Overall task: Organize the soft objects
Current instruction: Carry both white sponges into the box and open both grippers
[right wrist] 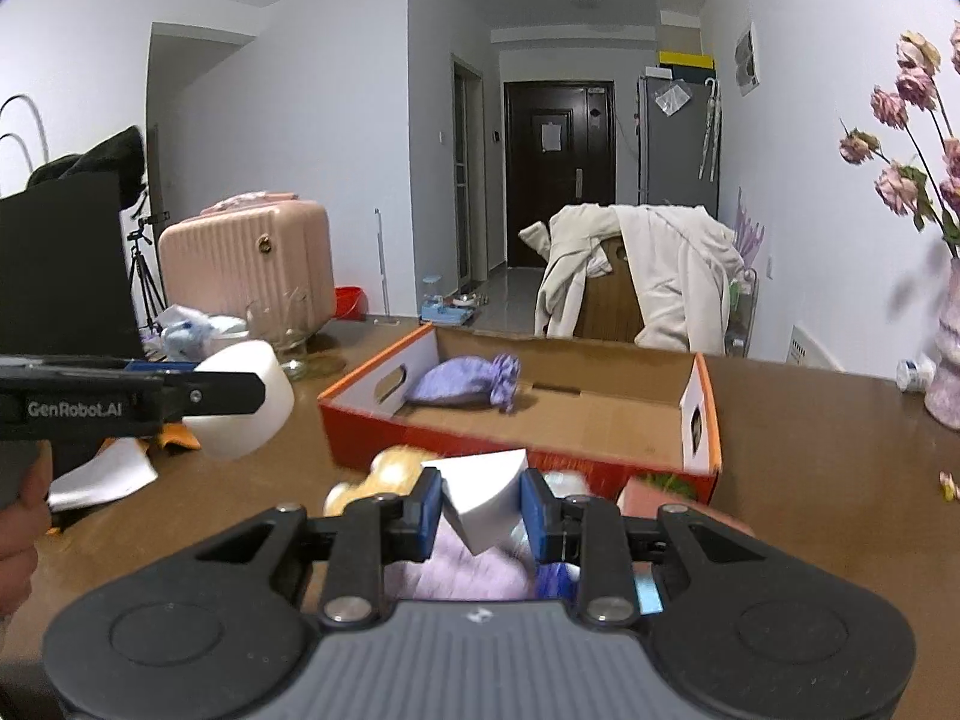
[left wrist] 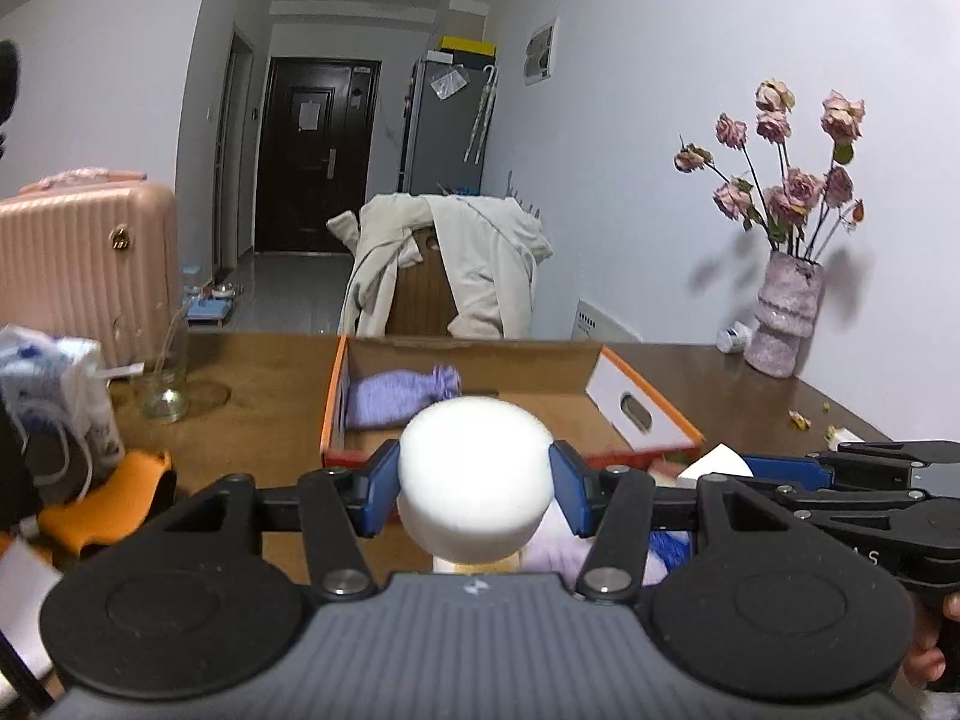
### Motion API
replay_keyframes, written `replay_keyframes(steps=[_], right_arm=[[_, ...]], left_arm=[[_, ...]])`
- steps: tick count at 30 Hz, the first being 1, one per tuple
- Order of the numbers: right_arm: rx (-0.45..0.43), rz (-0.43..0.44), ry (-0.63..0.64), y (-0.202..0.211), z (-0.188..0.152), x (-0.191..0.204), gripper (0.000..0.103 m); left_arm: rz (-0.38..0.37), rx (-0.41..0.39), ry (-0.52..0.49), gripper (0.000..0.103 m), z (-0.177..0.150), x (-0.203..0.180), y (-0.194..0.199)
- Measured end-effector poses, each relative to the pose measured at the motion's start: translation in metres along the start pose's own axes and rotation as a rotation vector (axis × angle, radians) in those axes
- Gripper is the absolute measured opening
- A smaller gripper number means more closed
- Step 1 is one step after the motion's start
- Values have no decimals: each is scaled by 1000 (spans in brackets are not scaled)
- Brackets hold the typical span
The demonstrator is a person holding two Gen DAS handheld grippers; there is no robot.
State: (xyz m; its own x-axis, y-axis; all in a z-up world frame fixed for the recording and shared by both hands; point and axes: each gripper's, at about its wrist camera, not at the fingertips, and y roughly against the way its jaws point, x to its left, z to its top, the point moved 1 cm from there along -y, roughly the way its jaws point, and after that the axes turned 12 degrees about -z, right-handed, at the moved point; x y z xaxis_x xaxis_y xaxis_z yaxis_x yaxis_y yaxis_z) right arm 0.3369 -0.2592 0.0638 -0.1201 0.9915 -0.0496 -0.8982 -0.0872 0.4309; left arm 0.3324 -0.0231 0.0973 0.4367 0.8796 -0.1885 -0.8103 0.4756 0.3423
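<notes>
Step in hand: carry to the box, both grippers loaded.

Left gripper [left wrist: 475,483]: jaws closed partway on a round white foam cylinder [left wrist: 474,468], blue pads pressed against its 2 sides. It is held clear of the table, short of the box's near wall.

Right gripper [right wrist: 477,513]: jaws closed on a white foam wedge [right wrist: 483,501], point hanging down. It sits above a heap of soft items, with a lilac knit piece [right wrist: 462,570] directly below.

Cardboard box [right wrist: 600,450]: orange rim, open top, 1 purple drawstring pouch [right wrist: 468,384] already in its far-left corner. Most of the floor looks bare.

Next move, as I judge it: lift each piece over the near wall, lower it inside, then open the jaws. The right half of the box offers the most room.

Edges: the near wall is the lip to clear. The 2 grippers sit close side by side, so going in 1 at a time seems safer. A glass vessel [left wrist: 165,384] stands left of the box and a flower vase [left wrist: 786,324] far right, both well apart from the path.
</notes>
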Motion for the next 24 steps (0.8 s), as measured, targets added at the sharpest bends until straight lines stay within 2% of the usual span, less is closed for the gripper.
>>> replay_keyframes(steps=[4, 6, 9, 12, 14, 17, 21, 24], right_arm=[[2, 5, -17, -33, 25, -14, 28], [19, 11, -27, -56, 38, -21, 28], [51, 17, -14, -92, 57, -29, 28], [98, 17, -8, -133, 76, -36, 28], [134, 20, 1, -162, 87, -40, 28], [217, 35, -53, -210, 97, -50, 28], [361, 51, -177, -277, 98, -64, 29], [445, 19, -220, -318, 90, -68, 29]], left_arm=[[-19, 2, 25, 55, 23, 11, -35], [-53, 37, 70, 55, 35, 22, -63], [-44, 86, 80, 55, 52, 34, -106], [-69, 112, 94, 55, 66, 42, -145], [-75, 159, 120, 55, 73, 48, -172], [-74, 214, 129, 55, 79, 56, -210], [-34, 306, 181, 56, 78, 74, -266], [-7, 357, 218, 56, 74, 90, -299]])
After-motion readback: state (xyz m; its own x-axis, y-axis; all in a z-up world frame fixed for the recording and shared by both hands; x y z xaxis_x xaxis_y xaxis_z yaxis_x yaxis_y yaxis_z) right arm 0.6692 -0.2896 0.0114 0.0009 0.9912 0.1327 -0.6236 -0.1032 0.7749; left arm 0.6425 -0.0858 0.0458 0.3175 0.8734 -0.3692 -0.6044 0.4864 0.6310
